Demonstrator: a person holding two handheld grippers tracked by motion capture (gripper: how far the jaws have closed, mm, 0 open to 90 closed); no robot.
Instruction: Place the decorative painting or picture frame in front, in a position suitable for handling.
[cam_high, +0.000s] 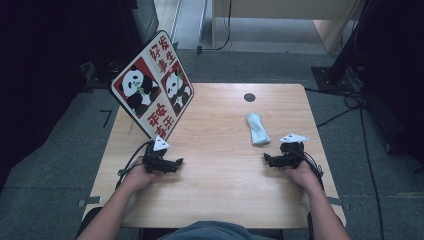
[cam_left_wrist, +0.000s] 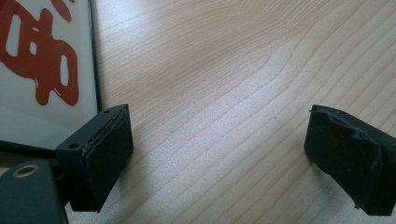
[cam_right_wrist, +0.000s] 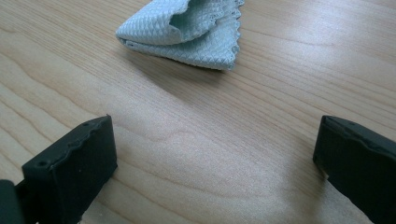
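We rested our left tool at the lower left of the table and our right tool at the lower right, both with jaws wide and empty. The folded cloth lay just above the right tool. The panda sign with red Chinese writing stood tilted at upper left.
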